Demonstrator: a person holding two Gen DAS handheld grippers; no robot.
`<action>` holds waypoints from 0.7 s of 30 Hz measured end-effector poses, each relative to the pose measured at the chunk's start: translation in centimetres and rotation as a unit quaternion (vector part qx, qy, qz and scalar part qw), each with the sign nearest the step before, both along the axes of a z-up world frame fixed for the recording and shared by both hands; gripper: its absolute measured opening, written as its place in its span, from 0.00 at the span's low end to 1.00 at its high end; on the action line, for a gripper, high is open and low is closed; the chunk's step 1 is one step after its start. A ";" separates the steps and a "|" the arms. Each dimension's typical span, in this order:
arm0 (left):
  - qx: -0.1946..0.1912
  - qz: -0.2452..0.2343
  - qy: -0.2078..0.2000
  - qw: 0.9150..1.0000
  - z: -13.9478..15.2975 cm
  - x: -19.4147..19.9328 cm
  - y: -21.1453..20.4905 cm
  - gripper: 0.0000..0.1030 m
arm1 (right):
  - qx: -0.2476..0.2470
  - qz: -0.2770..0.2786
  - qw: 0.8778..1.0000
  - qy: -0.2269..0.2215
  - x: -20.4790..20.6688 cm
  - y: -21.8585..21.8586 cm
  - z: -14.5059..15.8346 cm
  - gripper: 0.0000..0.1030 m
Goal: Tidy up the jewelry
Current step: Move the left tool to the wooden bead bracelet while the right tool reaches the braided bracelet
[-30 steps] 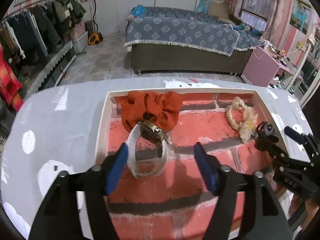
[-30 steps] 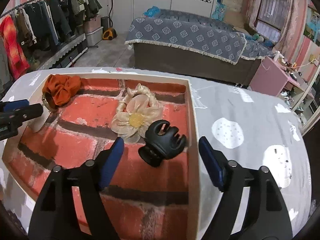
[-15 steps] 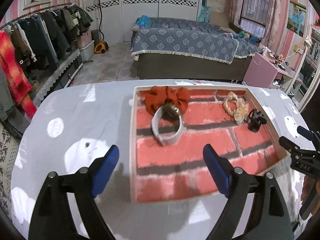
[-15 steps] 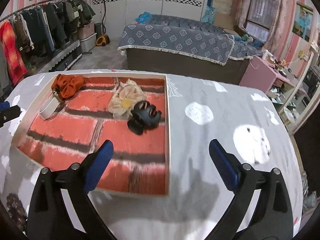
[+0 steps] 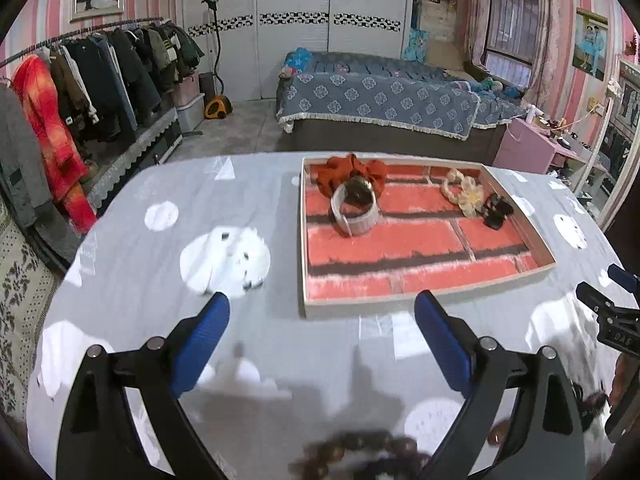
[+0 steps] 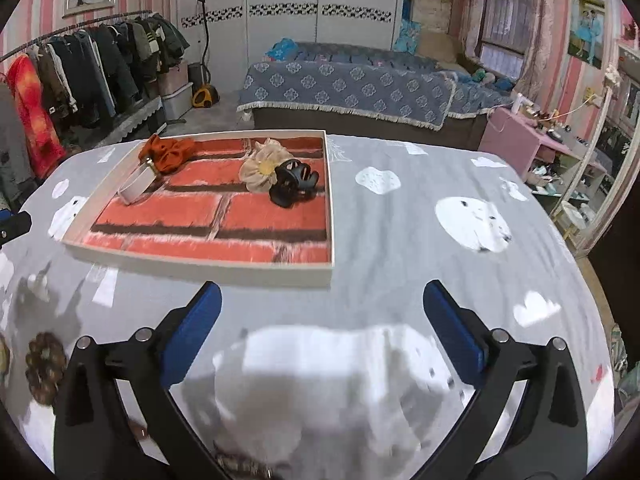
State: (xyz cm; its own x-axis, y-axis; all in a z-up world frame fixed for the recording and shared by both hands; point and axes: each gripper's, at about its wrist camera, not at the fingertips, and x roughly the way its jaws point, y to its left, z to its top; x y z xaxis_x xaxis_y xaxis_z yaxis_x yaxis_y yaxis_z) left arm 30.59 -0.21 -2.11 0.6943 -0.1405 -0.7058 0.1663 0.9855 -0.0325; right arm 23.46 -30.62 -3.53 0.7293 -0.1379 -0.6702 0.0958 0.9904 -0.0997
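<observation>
My left tongs (image 5: 322,328) stand spread wide with nothing between the blue pads, the jaws having just been opening, and my right tongs (image 6: 320,320) are the same: spread, empty, jaws just opened further. Ahead of both and well apart from the tips sits the tray (image 5: 304,240) with the brick-patterned floor, already holding the orange scrunchie (image 5: 352,174), the watch (image 5: 354,208) with its pale band looped just in front of it, the cream flower tie (image 5: 464,196) and the black claw clip (image 5: 496,210) touching that flower. What I judge is left to sort lies the other way, close under my left tongs: a brown beaded bracelet (image 5: 360,450), behind the fingertips and nearly beneath the camera, its curve running crosswise to my fingers. From the right tongs the same sort of brown beaded ring (image 6: 46,366) shows far off to the left, so my left hand is plainly the nearer one. The bracelet is blurred and cut by the lower edge, so I cannot tell whether it is one piece or two, nor what the small brown bits beside my right tongs (image 5: 612,308) are.
</observation>
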 end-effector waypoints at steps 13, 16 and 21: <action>0.001 0.015 0.007 1.000 -3.0 -6.7 1.7 0.89 | -0.013 -0.011 0.999 -0.043 -8.0 2.1 -1.2 0.96; 0.006 0.016 0.007 1.000 -3.7 -7.6 1.7 0.89 | -0.020 -0.015 0.999 -0.043 -8.3 2.2 -1.7 0.96; 0.015 0.020 0.005 1.000 -4.7 -8.3 2.0 0.89 | -0.021 -0.017 0.999 -0.038 -8.6 2.2 -2.6 0.96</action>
State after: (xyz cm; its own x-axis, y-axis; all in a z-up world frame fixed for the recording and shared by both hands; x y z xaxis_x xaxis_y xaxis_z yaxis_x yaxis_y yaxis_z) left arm 22.27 1.80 -6.82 0.6924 -0.0917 -0.7156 0.1269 0.9919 -0.0043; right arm 14.82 -28.38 -6.14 0.7717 -0.1903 -0.6068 0.1376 0.9815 -0.1328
